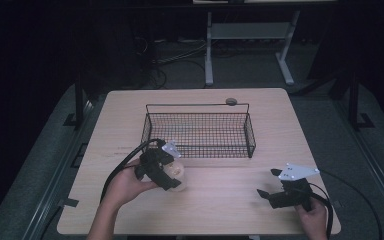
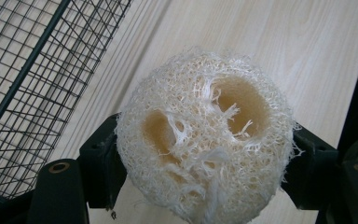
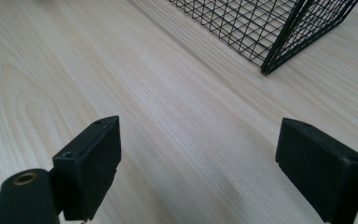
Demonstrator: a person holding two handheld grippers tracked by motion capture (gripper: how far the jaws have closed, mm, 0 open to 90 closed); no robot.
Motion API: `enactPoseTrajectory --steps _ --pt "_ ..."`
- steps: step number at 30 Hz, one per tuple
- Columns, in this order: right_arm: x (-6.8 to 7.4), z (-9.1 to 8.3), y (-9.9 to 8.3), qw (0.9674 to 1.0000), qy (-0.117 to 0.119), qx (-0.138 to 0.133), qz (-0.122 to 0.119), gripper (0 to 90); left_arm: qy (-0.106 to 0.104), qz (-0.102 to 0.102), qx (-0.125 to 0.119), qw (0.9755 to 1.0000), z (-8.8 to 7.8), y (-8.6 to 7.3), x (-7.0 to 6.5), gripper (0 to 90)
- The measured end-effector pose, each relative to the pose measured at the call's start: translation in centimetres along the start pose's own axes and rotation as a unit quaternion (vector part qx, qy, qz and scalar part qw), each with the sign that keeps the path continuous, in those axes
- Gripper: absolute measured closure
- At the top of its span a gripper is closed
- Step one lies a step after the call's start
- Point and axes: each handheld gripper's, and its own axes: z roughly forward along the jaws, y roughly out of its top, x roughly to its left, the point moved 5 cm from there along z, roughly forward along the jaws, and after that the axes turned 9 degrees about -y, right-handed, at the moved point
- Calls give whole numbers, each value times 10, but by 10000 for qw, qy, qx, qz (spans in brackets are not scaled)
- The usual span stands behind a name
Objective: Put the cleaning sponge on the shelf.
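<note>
A cream loofah sponge (image 2: pixel 205 140), round and fibrous with two large holes, sits squeezed between the jaws of my left gripper (image 1: pixel 172 175). It shows pale in the high view as the loofah (image 1: pixel 177 170), just in front of the black wire basket (image 1: pixel 200 131), near its front left corner. That basket's mesh wall (image 2: pixel 32 79) fills the left of the left gripper view. My right gripper (image 1: pixel 267 184) rests open near the table's front right, a hand behind it. Its two black jaws stand wide apart over bare wood, and the basket's corner (image 3: pixel 272 32) lies ahead.
The light wooden table (image 1: pixel 220 205) has free room across its front middle. A small round grey object (image 1: pixel 231 101) lies behind the basket's back rim. Cables trail from both grippers. Beyond the table stand a white desk frame (image 1: pixel 250 45) and dark floor.
</note>
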Motion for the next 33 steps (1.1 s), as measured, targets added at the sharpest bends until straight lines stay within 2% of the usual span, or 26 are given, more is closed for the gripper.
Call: enactPoseTrajectory --steps 2,9,11,26,28,29,33 --pt "0 0 0 10000 0 -12 -8 135 -55 15 12 10000 -2 1 1 263" --pt "1 3 2 10000 4 -14 -3 136 -55 31 55 10000 -10 4 3 263" --pt "3 3 2 10000 10 14 -37 136 -124 41 10 9999 -14 6 2 263" --pt "5 3 3 9999 68 -36 -65 136 -159 47 -45 9999 -32 18 6 263" --pt "7 3 4 9999 82 -61 -75 136 -186 29 -105 9998 -36 19 7 263" --pt "7 3 5 9999 91 -63 -86 136 -224 -9 -223 9995 -40 22 8 263" --pt "9 3 6 9998 125 -82 -122 135 -257 -68 -286 9992 -44 26 13 263"
